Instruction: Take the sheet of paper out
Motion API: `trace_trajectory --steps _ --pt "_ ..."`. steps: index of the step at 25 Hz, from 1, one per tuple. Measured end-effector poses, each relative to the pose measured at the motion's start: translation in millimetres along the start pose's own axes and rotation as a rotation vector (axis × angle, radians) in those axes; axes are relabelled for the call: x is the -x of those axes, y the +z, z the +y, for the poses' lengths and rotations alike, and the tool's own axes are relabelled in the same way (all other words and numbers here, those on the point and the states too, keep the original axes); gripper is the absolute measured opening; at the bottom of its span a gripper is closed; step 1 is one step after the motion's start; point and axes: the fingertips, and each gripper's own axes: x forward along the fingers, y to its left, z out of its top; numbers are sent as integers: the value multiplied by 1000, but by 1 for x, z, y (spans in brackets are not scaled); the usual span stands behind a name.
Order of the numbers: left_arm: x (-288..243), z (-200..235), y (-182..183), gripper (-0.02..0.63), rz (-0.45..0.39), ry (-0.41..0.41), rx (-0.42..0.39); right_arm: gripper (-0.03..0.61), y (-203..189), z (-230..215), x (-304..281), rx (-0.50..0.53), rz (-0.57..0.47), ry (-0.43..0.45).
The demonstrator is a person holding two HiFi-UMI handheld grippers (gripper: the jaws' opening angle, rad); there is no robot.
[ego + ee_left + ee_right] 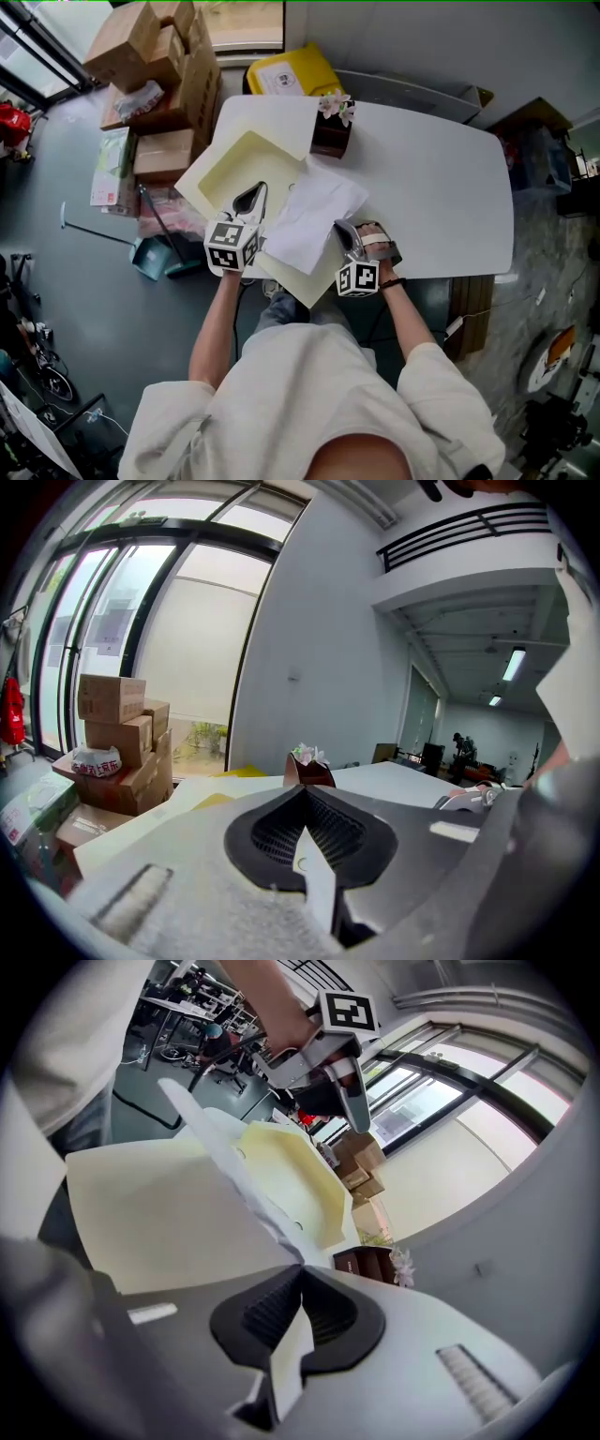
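Person's forearms (211,319) nearest, at 6 o'clock. Right gripper (341,231) fingers clamped on white sheet of paper (314,220), held over cream folder (234,159) on 9 o'clock side of worktop (441,187). Left gripper (255,192) fingers closed on pale edge, apparently folder cover. Risks: sheet tearing at pinch; far corner snagging folder; folder dragging toward flower box (331,131) at 12 o'clock.

Cream short-sleeved shirt (309,394); grey marker-cubed claws (251,195) (342,231)
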Motion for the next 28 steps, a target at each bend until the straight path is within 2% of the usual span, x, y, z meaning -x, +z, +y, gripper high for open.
trace_trajectory --steps 3,6,9,14,22,28 --pt "-3 -7 5 1 -5 -27 -11 -2 -6 -1 10 -25 20 -10" --pt "-4 -11 8 0 -11 -49 -22 -2 -10 -7 18 -109 36 -27" --pt "-2 -14 11 1 -17 -68 -29 0 -10 -20 25 -250 43 -59" --pt "10 -10 16 1 -30 -81 -38 0 -5 -54 37 -544 21 -120" --pt "43 15 19 0 -60 -38 -31 2 23 -106 55 -911 -116 -186" --pt "69 35 26 0 -88 20 -17 2 42 -118 55 -1069 -204 -185"
